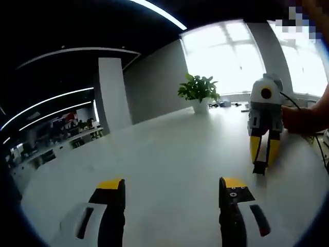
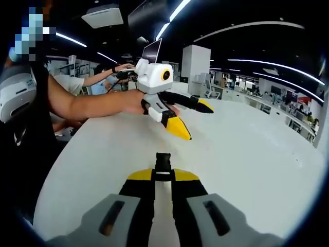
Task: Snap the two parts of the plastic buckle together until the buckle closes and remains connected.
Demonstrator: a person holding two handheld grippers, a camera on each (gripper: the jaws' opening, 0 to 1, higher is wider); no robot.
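1. The right tool [image 2: 163, 177] has its jaws pinched narrow on a black buckle piece [image 2: 163, 165], which sticks out past the tips toward 12 o'clock, long axis in line with the jaws.
2. The left tool [image 1: 172, 188] stands wide open and holds nothing.
3. From the left tool, the right tool [image 1: 262, 154] sits at 2 o'clock, tips down on the white tabletop [image 1: 169, 144], the buckle piece [image 1: 260, 168] dark at its tips.
4. I cannot spot the mating buckle half, so the empty left tool likely fetches it.
5. A potted plant [image 1: 198, 92] stands at 12 o'clock.
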